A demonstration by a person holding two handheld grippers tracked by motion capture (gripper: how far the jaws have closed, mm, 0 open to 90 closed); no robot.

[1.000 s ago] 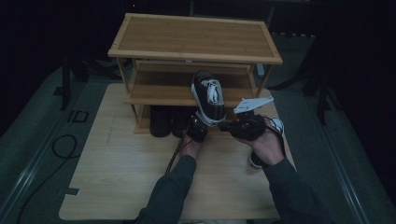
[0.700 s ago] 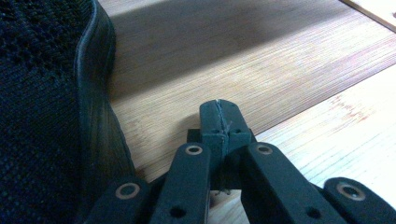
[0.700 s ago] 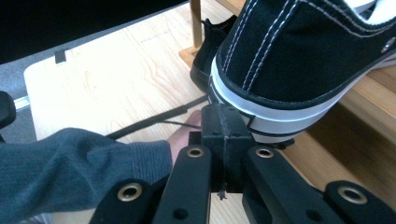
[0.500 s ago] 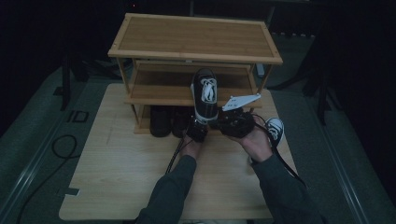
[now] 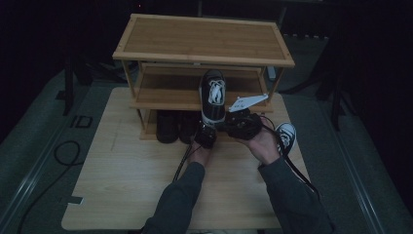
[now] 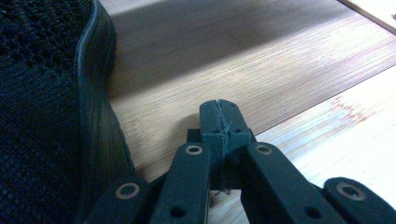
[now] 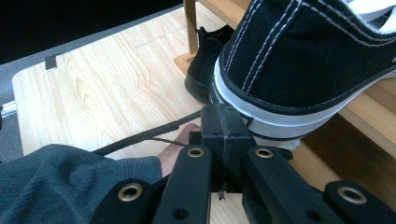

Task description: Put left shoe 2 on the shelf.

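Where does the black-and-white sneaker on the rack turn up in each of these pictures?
High view: the sneaker sits at centre, on the rack's middle shelf.
Right gripper view: it fills the upper right, resting on a shelf edge.
Left gripper view: at the left edge is a different one, an all-black shoe.
Shared landmark: the wooden rack.

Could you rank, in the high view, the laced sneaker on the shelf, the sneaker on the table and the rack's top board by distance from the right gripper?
1. Laced sneaker, just left of the right gripper.
2. Table sneaker, to its right.
3. Top board, above, farthest.
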